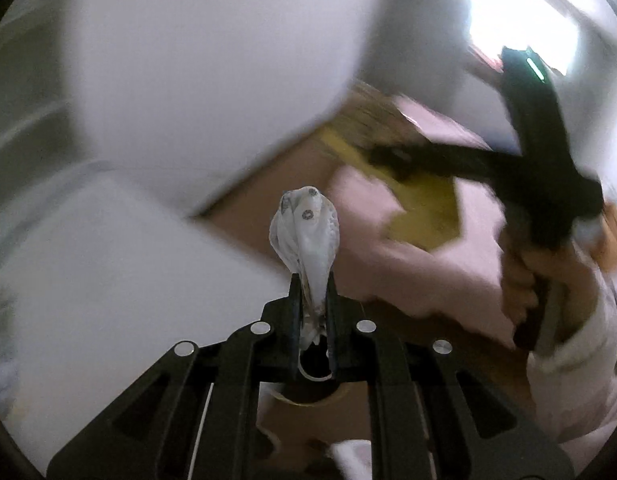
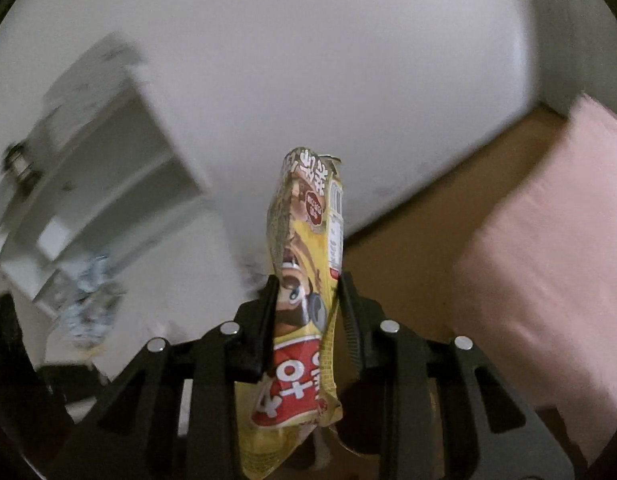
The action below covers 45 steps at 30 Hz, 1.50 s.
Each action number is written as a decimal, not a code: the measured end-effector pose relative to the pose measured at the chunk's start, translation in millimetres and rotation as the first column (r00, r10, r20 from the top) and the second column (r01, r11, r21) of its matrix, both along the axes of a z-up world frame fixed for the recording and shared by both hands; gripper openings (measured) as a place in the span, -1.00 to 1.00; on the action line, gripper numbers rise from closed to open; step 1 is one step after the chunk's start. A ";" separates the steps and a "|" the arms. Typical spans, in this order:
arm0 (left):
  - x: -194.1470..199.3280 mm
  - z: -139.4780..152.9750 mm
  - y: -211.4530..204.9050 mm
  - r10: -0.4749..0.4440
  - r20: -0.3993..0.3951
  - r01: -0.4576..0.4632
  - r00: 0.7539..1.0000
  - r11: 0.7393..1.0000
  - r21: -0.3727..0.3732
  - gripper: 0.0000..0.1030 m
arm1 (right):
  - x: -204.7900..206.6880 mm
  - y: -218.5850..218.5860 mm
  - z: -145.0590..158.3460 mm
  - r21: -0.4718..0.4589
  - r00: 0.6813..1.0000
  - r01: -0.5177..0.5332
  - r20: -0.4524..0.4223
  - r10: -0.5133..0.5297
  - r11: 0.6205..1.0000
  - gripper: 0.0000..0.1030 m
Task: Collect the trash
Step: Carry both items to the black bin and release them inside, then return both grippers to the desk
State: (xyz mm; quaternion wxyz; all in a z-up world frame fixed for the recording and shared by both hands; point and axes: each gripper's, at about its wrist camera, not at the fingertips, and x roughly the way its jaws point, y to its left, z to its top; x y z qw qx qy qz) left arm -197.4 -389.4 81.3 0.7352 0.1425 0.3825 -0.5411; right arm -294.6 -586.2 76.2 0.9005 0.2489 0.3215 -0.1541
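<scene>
The left gripper [image 1: 311,286] clamps a crumpled white tissue [image 1: 305,236] and the right gripper [image 2: 308,284] a yellow snack wrapper [image 2: 304,280], both sticking straight forward.

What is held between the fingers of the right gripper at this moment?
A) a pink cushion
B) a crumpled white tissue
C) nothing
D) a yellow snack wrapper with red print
D: in the right wrist view, the right gripper is shut on a yellow snack wrapper, which stands up between its fingers.
</scene>
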 end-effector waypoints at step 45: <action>23.6 14.4 134.1 0.494 0.330 -0.434 0.804 0.868 -0.240 0.87 | 52.9 124.4 31.6 -0.358 0.948 -0.129 0.230 0.221 0.925 0.89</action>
